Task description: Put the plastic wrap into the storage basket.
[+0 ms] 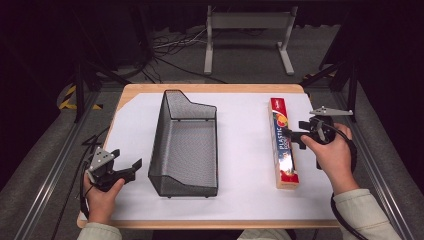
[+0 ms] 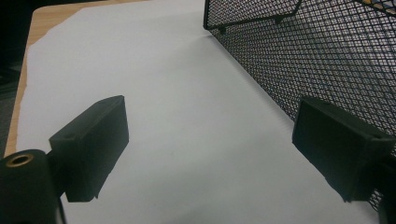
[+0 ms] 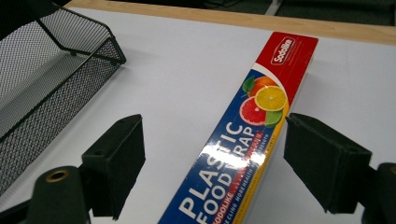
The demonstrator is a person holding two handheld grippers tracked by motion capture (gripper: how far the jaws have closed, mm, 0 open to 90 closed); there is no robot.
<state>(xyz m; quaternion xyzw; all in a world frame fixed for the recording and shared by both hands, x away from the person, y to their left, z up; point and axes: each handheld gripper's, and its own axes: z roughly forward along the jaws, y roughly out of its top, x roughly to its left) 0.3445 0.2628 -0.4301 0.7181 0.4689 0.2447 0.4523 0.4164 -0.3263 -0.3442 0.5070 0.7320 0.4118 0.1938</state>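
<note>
The plastic food wrap box (image 1: 284, 145) lay flat on the white sheet (image 1: 240, 165) covering the table, well to the right of the black mesh basket (image 1: 186, 145) and roughly parallel to its long side. Its red end pointed away from the person, and the citrus picture sat in the far half of the lid.

The right gripper (image 1: 300, 137) was held in the person's right hand (image 1: 334, 159), on the side of the box away from the basket, with its jaws pointing toward the basket. In the right gripper view the 2 jaws stood wide apart, 1 on either side of the box (image 3: 243, 154). Both pads were clear of the cardboard, so nothing was gripped. The far corner of the basket (image 3: 51, 70) showed at the upper left of that view.

The left gripper (image 1: 128, 169) sat in the left hand (image 1: 102, 197), just off the basket's near left corner. Its jaws were also spread wide, with bare white sheet (image 2: 187, 121) between them, and 1 jaw stood close beside the basket's mesh wall (image 2: 336, 60). I could not tell whether it touched.
</note>
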